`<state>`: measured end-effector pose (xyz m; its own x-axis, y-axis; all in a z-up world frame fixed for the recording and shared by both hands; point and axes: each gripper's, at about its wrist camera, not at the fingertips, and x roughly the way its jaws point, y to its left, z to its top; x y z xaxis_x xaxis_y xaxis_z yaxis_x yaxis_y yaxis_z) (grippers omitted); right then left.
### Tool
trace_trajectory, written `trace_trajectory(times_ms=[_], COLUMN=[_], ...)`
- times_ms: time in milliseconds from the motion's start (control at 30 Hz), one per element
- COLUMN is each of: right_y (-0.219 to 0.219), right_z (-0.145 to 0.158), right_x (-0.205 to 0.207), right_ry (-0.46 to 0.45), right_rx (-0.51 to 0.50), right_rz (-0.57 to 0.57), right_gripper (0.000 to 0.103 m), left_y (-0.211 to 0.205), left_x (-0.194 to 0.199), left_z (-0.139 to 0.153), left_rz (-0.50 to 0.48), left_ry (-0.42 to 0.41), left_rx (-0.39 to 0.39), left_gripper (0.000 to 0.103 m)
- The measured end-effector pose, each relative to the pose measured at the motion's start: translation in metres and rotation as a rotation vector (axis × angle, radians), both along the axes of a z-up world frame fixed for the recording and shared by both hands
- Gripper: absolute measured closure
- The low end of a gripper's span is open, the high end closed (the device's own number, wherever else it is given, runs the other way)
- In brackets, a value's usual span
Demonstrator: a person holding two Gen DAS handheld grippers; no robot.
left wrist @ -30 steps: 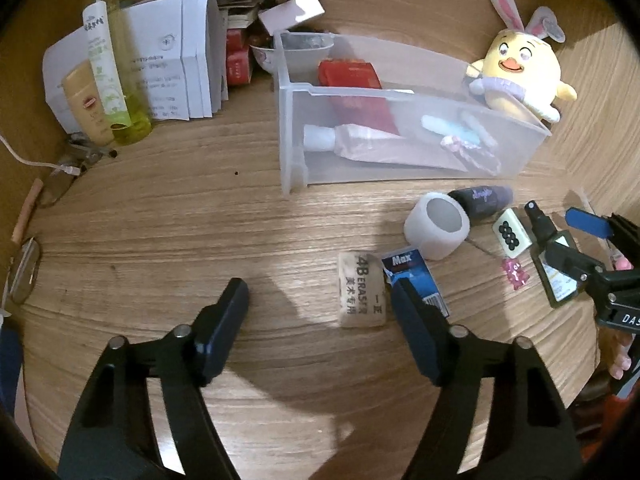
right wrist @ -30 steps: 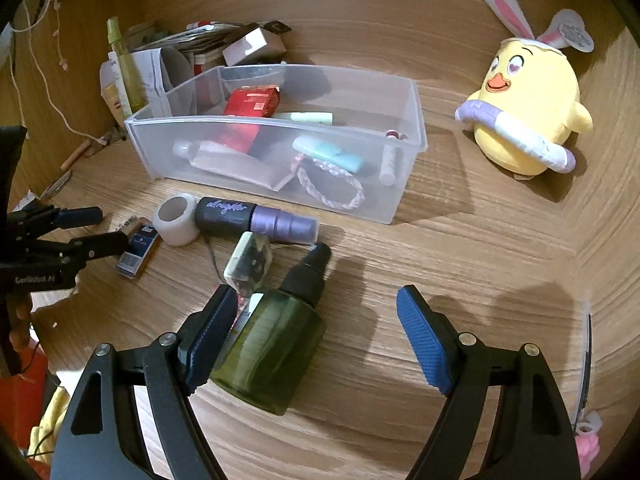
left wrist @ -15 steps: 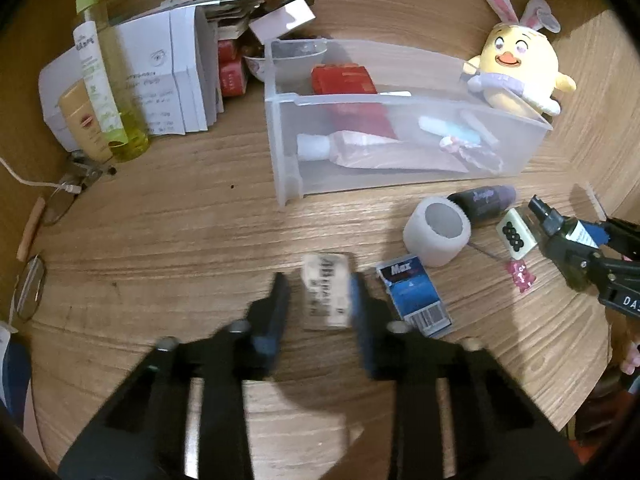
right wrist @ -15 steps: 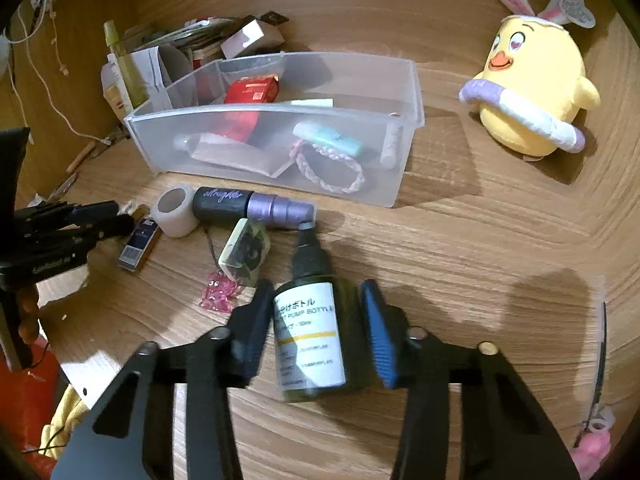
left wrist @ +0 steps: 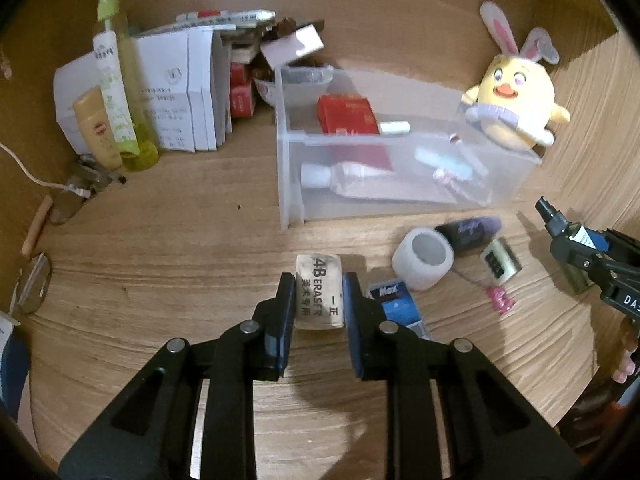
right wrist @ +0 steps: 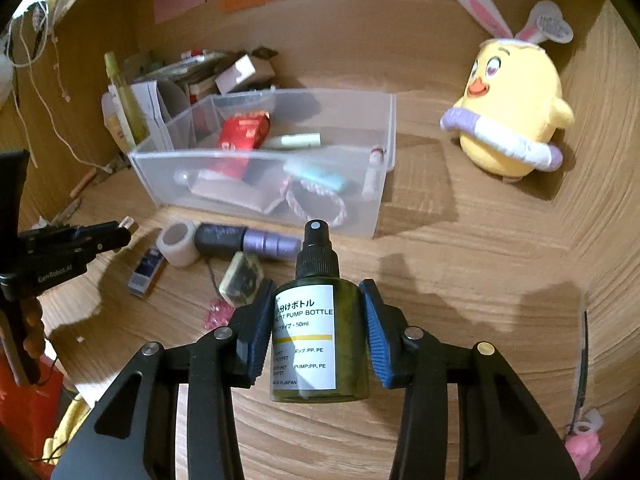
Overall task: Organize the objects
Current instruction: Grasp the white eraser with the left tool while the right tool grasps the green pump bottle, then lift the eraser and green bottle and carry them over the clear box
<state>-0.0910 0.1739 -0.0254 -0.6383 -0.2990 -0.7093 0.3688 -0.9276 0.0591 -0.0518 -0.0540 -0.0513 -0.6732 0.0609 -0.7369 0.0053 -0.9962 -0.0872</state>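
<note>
The left claw (left wrist: 319, 300) is clamped on the eraser (left wrist: 319, 291), its pads pressing the eraser's long sides; the eraser sits at the centre of the left view, its far end sticking out toward 12 o'clock over the desk (left wrist: 160, 280). Just beside it at 3 o'clock lies a blue box (left wrist: 396, 304), and past that, toward 2 o'clock, a white roll (left wrist: 423, 258), a dark purple tube (left wrist: 472, 230), a pale lock (left wrist: 500, 262) and a pink charm (left wrist: 499, 299). The right claw (right wrist: 316, 320) grips the green bottle (right wrist: 320, 332) by its body, nozzle pointing to 12 o'clock, label facing the camera; whether the bottle touches the desk I cannot tell. In the left view the same claw and bottle show at the 3 o'clock edge. Farther off, at 12 to 1 o'clock of the eraser, stands the clear bin (left wrist: 288, 184), holding a red box (left wrist: 346, 114), a tube (left wrist: 348, 178) and a braided band (right wrist: 316, 200). At 10 o'clock, well apart, stand a yellow-green spray bottle (left wrist: 120, 92) and folded papers (left wrist: 180, 92). Farthest, at 2 o'clock, a yellow chick plush (left wrist: 516, 108) sits behind the bin's right end.
</note>
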Motion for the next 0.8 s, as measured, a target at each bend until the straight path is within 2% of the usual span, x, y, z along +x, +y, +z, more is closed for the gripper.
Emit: trace_trajectory(times_ms=[533,800], right_y=[-0.007,-0.016], right_z=[0.030,0.045], right_x=[-0.016,-0.033], right_ry=[0.077,0.119], right_rx=[-0.083,-0.091], right_rz=[0.007,0.030], right_gripper=[0.064,0.064], left_y=[0.012,0.020], left_x=[-0.001,-0.009], left_z=[0.048,0.069], left_rz=[-0.003,-0.012], left_ry=[0.141,0.192], left_rx=[0.038,0.041], left_gripper=[0.080,0.080])
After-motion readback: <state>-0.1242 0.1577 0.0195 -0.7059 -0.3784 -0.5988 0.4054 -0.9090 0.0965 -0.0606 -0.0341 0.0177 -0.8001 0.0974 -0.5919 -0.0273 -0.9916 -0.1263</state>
